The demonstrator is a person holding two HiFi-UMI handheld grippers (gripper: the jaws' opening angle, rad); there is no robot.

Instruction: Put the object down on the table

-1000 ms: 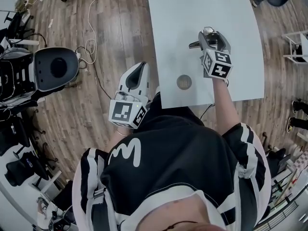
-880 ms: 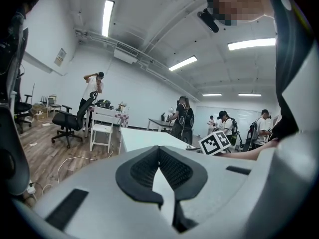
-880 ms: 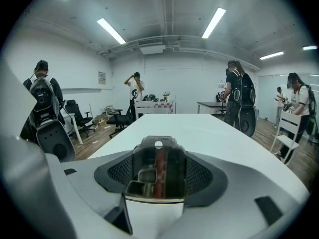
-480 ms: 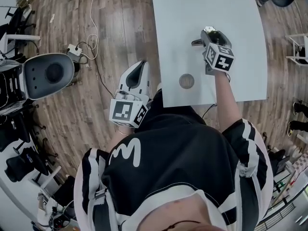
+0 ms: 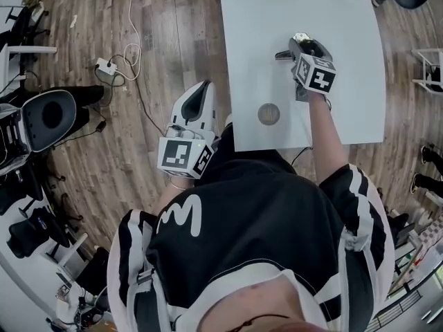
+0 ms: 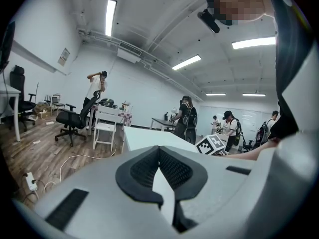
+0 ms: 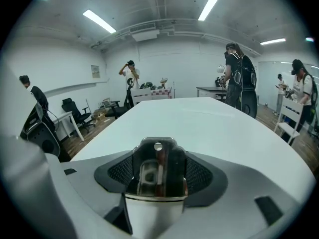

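Observation:
A shiny metal object (image 7: 157,176) with a small hole near its top sits clamped between the black pads of my right gripper (image 7: 158,169), which is shut on it. In the head view this gripper (image 5: 299,45) hovers over the white table (image 5: 332,19), and a dark part of the object (image 5: 282,56) sticks out to its left. My left gripper (image 5: 200,94) hangs off the table's left edge, over the wooden floor. Its jaws (image 6: 159,152) are shut with nothing between them.
A round grey disc (image 5: 268,113) lies in the table top near the front edge. A power strip with cables (image 5: 107,66) lies on the floor to the left, near a dark chair (image 5: 43,122). Several people stand at desks in the background.
The right gripper has shifted slightly farther over the table with the metal object still in it. The left gripper has barely moved. My head view has drifted a little.

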